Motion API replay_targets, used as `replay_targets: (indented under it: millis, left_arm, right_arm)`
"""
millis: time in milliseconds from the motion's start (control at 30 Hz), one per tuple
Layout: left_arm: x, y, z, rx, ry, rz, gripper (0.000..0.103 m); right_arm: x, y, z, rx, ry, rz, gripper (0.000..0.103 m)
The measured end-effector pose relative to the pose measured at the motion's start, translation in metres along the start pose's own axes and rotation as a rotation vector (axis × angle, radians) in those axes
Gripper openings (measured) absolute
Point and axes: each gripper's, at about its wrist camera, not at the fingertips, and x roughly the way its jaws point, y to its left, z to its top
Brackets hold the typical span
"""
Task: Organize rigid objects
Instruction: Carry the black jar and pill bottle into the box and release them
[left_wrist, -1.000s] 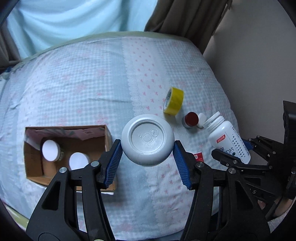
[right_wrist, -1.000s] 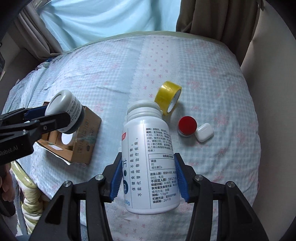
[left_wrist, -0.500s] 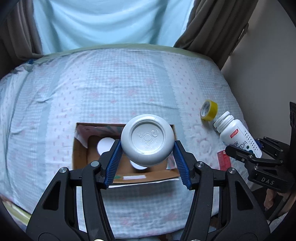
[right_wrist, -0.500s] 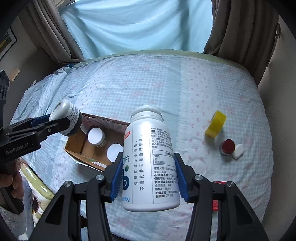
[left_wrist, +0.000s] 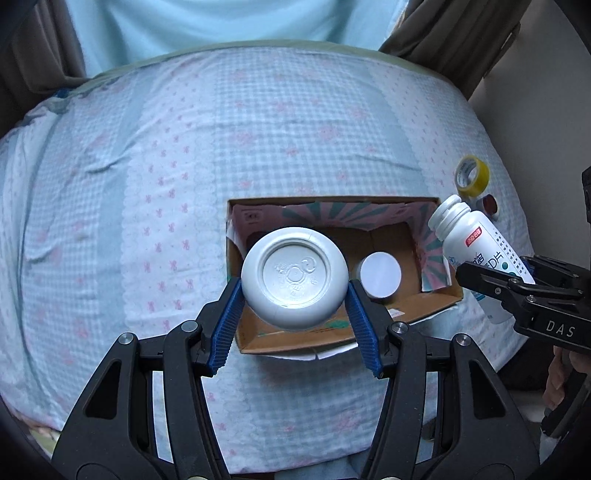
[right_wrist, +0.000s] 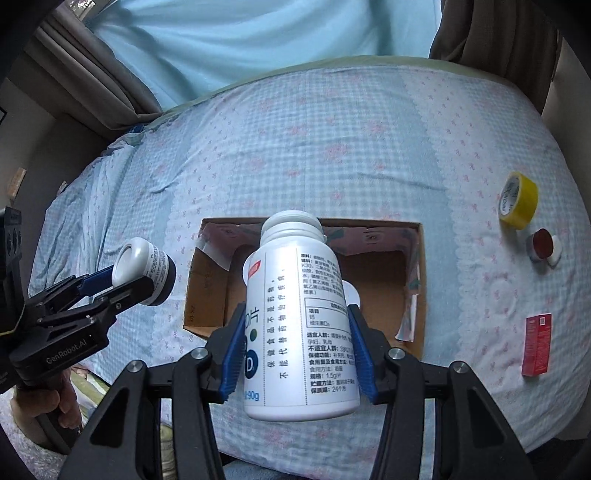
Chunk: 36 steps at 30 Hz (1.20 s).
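Observation:
My left gripper (left_wrist: 294, 306) is shut on a small white jar (left_wrist: 294, 277), seen base-on, above the left half of an open cardboard box (left_wrist: 439, 291) on the bed. A white-lidded jar (left_wrist: 380, 275) stands inside that box. My right gripper (right_wrist: 297, 345) is shut on a tall white pill bottle (right_wrist: 299, 317) with printed text, held over the same cardboard box (right_wrist: 207, 295). In the right wrist view the left gripper (right_wrist: 110, 284) with its small jar (right_wrist: 146, 269) hangs left of the box. In the left wrist view the pill bottle (left_wrist: 476, 254) and the right gripper (left_wrist: 517, 284) show at the right.
On the bed's right side lie a yellow tape roll (right_wrist: 517, 201), a red-lidded pot (right_wrist: 541, 243) with a small white case beside it, and a red packet (right_wrist: 537, 343). Curtains hang behind the bed. A hand (right_wrist: 48, 398) holds the left gripper's handle.
Both grippers have travelled left across the bed with their loads, from beside the tape roll and pot to above the cardboard box. Neither grip changed.

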Motion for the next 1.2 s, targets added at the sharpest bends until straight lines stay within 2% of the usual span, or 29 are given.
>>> replay_targets:
  millis: [200, 500, 867, 900, 933, 967, 1033, 1067, 1200]
  left_arm:
    - [0.052, 0.011, 0.001, -0.004, 0.093, -0.008, 0.053]
    - [0.120, 0.014, 0.004, 0.011, 0.224, 0.001, 0.053]
    - [0.143, 0.002, 0.006, 0.091, 0.288, 0.055, 0.053]
    - [0.142, 0.000, 0.008, 0.095, 0.276, 0.046, 0.061]
    - [0.138, -0.002, 0.010, 0.095, 0.265, 0.021, 0.086]
    - [0.135, -0.004, 0.012, 0.092, 0.256, 0.003, 0.099]
    - [0.129, -0.010, 0.015, 0.092, 0.243, -0.022, 0.103]
    - [0.128, -0.013, 0.015, 0.100, 0.249, -0.020, 0.103]
    - [0.126, -0.020, 0.015, 0.106, 0.254, -0.008, 0.103]
  right_arm:
    - [0.052, 0.006, 0.011, 0.048, 0.087, 0.012, 0.047]
    - [0.124, -0.016, 0.030, 0.136, 0.223, 0.012, 0.047]
    - [0.165, -0.032, 0.045, 0.142, 0.333, 0.033, 0.048]
    - [0.167, -0.032, 0.047, 0.136, 0.338, 0.037, 0.048]
    - [0.169, -0.030, 0.050, 0.119, 0.330, 0.049, 0.048]
    - [0.168, -0.028, 0.053, 0.100, 0.318, 0.056, 0.049]
    - [0.168, -0.025, 0.057, 0.081, 0.313, 0.051, 0.074]
    - [0.168, -0.026, 0.058, 0.080, 0.325, 0.035, 0.103]
    - [0.162, -0.039, 0.056, 0.107, 0.327, 0.020, 0.103]
